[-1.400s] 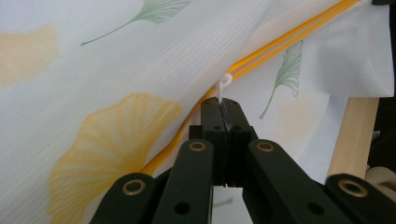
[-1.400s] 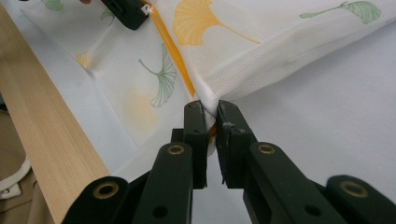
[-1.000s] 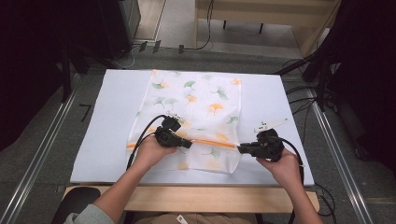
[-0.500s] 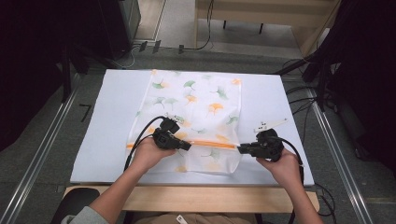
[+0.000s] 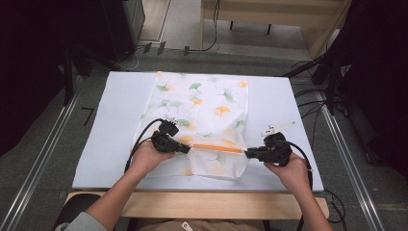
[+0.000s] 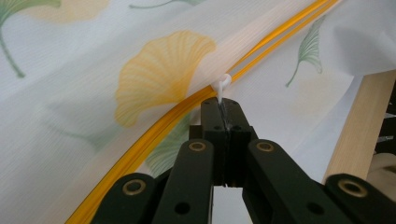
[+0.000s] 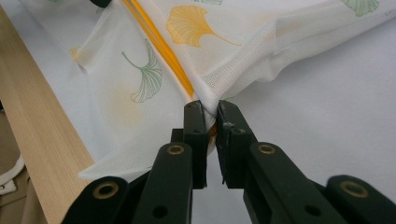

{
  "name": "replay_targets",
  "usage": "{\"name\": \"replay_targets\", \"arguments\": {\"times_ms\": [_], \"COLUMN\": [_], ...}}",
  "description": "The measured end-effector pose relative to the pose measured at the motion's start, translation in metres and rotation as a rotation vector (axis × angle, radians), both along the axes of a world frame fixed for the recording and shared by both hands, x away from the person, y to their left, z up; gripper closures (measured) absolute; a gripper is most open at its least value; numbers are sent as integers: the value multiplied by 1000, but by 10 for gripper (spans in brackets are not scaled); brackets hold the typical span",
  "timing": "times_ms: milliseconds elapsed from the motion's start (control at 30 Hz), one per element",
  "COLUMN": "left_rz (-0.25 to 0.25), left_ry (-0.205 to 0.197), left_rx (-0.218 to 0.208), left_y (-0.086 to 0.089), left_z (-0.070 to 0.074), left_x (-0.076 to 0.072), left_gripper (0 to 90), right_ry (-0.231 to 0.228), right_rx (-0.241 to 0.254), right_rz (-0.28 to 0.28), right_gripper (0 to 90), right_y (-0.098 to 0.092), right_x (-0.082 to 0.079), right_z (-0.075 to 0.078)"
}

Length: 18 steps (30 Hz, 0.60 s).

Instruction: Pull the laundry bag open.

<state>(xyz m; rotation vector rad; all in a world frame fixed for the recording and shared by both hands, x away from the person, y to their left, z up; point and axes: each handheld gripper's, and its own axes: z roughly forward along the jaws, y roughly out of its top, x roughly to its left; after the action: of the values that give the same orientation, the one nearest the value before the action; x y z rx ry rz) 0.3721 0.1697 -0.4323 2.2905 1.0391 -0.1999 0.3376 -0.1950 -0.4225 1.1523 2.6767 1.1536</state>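
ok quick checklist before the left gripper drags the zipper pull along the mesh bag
1. Left gripper shut on the white zipper pull: ok.
2. Right gripper clamps the mesh bag at the zipper's end: ok.
3. Orange zipper runs straight between the grippers: ok.
4. Bag lies flat on the white table cover: ok.
5. Cloth caught in the slider: cannot tell.

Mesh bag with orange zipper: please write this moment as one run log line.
left gripper: shut on zipper pull | right gripper: shut on mesh bag edge | zipper: runs between grippers
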Motion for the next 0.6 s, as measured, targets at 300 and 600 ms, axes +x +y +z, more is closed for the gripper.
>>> {"name": "replay_targets", "arguments": {"times_ms": [300,600], "left_rz": [17,18], "left_ry": [11,12], "left_rx": [0,-4], "left_y": [20,20], "left_z": [1,1], "left_x": [-3,-3], "left_gripper": [900,900], "right_ry": [3,6], "right_rx": [-5,-11], "right_rz": [6,3], "right_gripper": [849,849], "right_y": [2,2], "right_x": [1,1], "right_z": [-1,-2]}}
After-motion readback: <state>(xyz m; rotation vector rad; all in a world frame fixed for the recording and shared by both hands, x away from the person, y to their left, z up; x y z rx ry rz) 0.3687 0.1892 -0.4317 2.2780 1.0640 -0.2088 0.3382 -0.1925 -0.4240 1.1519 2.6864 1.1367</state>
